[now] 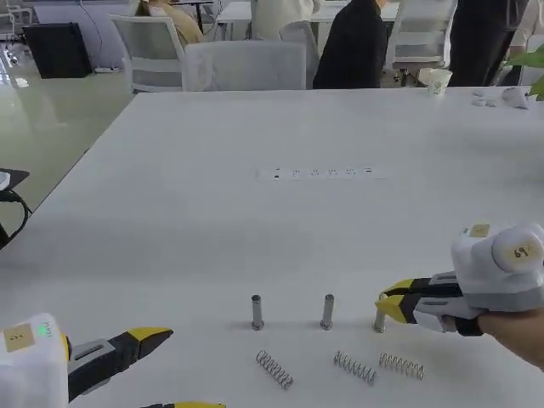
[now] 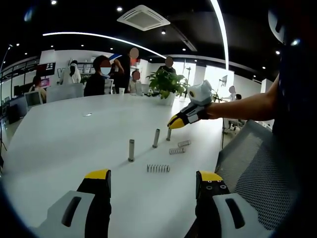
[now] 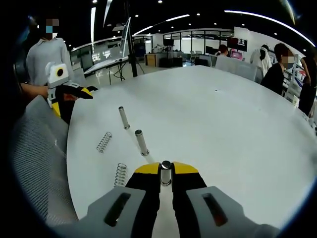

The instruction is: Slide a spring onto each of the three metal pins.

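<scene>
White table (image 1: 255, 221), people seated at the far side: three pins (image 1: 328, 311) stand upright in a row, and three springs (image 1: 354, 367) lie flat just in front of them, all off the pins. Right gripper (image 3: 166, 171) has its jaws clamped on the right-end pin (image 1: 380, 321). Left gripper (image 2: 153, 174) hovers at the near-left edge, jaws wide apart and empty.

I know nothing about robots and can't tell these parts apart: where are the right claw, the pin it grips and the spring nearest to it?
right claw (image 3: 166, 171), right gripper view, midway between its yellow tips.
gripped pin (image 3: 166, 164), right gripper view, on its round top.
nearest spring (image 3: 120, 174), right gripper view, on the middle of the coil.
</scene>
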`<state>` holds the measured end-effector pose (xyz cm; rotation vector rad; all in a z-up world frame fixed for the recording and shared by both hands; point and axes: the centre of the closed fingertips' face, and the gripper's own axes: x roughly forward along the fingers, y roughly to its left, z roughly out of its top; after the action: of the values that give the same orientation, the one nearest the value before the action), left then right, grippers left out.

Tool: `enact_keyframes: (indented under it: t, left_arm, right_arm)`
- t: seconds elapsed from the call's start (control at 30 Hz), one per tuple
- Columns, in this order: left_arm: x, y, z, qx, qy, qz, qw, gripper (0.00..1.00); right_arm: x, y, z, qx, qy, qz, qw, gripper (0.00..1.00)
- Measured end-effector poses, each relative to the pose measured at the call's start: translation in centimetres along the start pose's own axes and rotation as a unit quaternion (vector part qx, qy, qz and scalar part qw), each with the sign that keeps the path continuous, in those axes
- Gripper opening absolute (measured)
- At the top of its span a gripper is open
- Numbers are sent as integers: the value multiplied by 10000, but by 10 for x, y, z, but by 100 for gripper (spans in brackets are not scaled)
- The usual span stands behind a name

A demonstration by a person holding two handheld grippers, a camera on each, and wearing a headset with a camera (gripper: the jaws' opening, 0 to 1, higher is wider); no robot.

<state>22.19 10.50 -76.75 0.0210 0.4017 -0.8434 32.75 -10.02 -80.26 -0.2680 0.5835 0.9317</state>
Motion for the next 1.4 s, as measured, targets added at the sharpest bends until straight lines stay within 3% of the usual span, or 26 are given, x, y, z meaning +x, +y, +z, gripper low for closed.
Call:
enact_keyframes:
  t: [0.37, 0.73, 1.4]
  left_arm:
    - [1, -1, 0, -2, -18, -20, 10000, 66]
    - [1, -1, 0, 4, -22, -19, 10000, 66]
    - [3, -1, 0, 1, -42, -45, 10000, 66]
  right_arm:
    - [0, 1, -2, -85, 162, -35, 9998, 6]
    - [-1, -1, 2, -64, 113, -55, 9999, 8]
    - [-9, 1, -6, -206, 332, -87, 9992, 13]
